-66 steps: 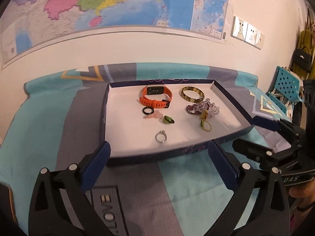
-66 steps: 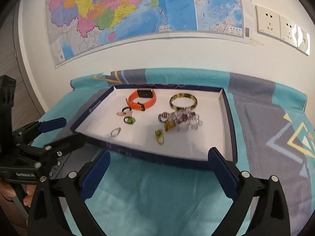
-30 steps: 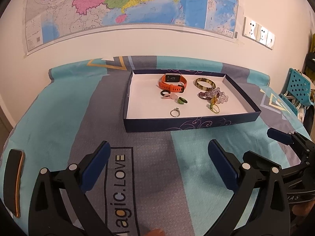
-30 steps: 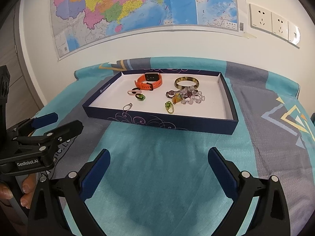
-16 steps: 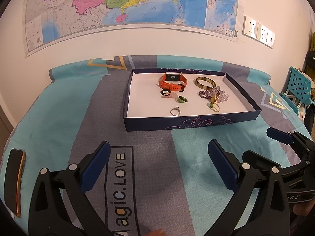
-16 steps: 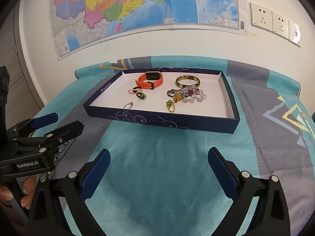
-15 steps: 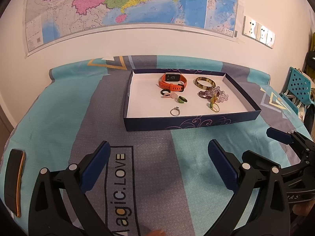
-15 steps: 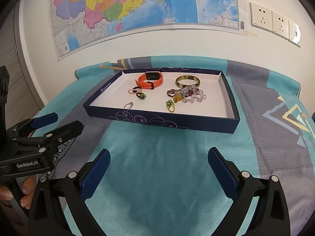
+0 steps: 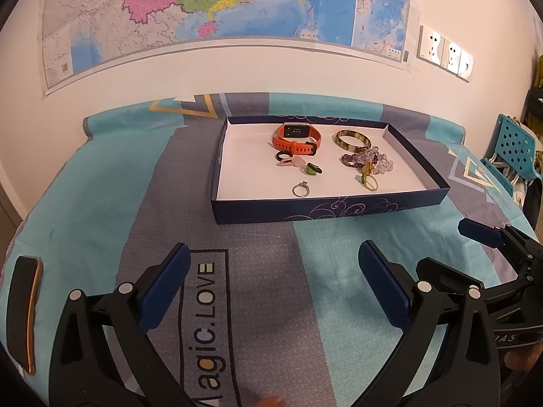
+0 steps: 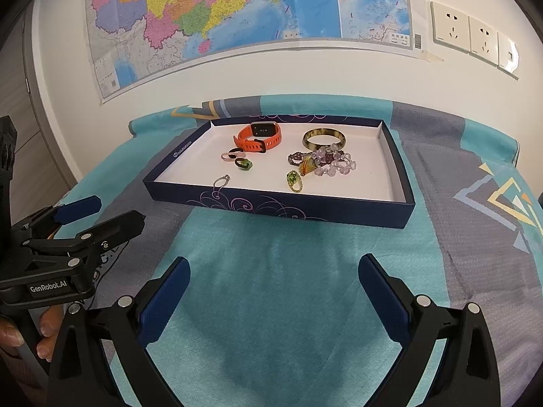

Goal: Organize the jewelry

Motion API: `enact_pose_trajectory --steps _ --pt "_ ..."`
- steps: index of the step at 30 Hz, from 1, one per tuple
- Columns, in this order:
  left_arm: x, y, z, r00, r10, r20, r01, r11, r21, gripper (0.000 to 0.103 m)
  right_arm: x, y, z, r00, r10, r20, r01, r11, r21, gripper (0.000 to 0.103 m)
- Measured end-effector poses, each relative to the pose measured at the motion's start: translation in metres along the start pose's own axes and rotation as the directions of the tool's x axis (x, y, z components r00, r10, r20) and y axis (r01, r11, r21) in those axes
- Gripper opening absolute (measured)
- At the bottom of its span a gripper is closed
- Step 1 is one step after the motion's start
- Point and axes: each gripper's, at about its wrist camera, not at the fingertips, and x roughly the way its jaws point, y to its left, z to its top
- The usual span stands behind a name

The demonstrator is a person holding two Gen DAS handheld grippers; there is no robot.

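Lying well ahead of both parted tongs, jewelry tray

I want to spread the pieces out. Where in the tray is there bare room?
Tray: its left third is bare, left of the orange watch and silver ring; so is the right strip beside the bead bracelet. The middle is crowded.

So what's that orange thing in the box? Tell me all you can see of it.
It looks like an orange watch, a fitness-band type: a dark rectangular face on a rubbery-looking strap with a row of holes and a dark buckle. The strap is fastened into a loop. It lies on the white floor of the box, near the far wall, left of the mottled bangle. A small dark ring sits just in front; contact unclear.
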Motion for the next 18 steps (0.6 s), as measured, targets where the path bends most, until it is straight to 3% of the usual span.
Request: enact_pose_trajectory --steps 18 --pt "0.0017 -0.0009 -0.0008 1.0 0.0 -0.003 0.0 1.0 0.002 0.098 0.0012 -0.002 0.0007 1.0 0.001 -0.001 -0.001 1.0 0.007 0.096"
